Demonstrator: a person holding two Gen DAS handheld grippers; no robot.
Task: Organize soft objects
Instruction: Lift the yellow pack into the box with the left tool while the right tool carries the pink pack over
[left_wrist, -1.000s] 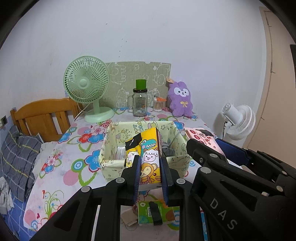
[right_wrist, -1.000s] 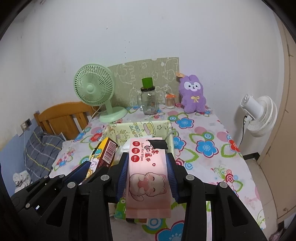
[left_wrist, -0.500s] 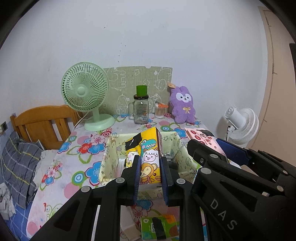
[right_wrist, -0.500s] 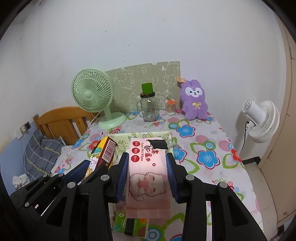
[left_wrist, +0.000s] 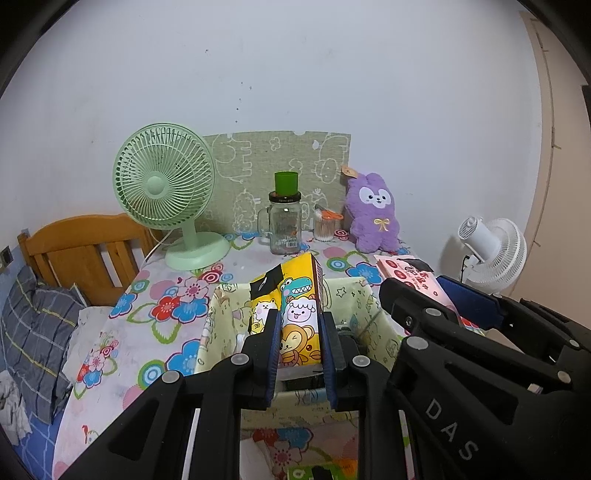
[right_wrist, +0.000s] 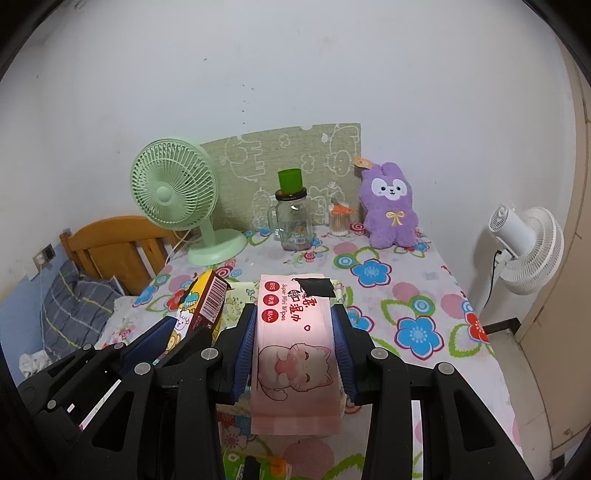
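Wipes pack (right_wrist: 295, 347), pink with a cartoon cat, is pinched flat between the blue pads of the right tongs (right_wrist: 295, 347), which are closed against its two long edges and carry it in the air above the right side of the pale green fabric storage box (left_wrist: 365, 295). Beside it, the left tongs (left_wrist: 301, 354) are closed on a yellow cartoon-animal tissue pack (left_wrist: 291, 314), held upright over the box's open mouth, its lower end hidden behind the fingers, so whether it touches anything inside cannot be told. The box stands on the flowered tabletop (right_wrist: 417, 295), in front of a green fan (left_wrist: 164, 192), a glass jar (left_wrist: 285, 229) and a purple plush rabbit (left_wrist: 373, 214). The step in hand looks like the carry-and-drop: both packs are lifted and poised over the box, neither yet set down. Next, each pack probably needs lowering inside the walls, side by side without colliding, before the tongs ease apart; the soft wipes may sag or slip as the grip loosens. A green packet (left_wrist: 317, 472) lies on the tabletop near the front edge, likely next.
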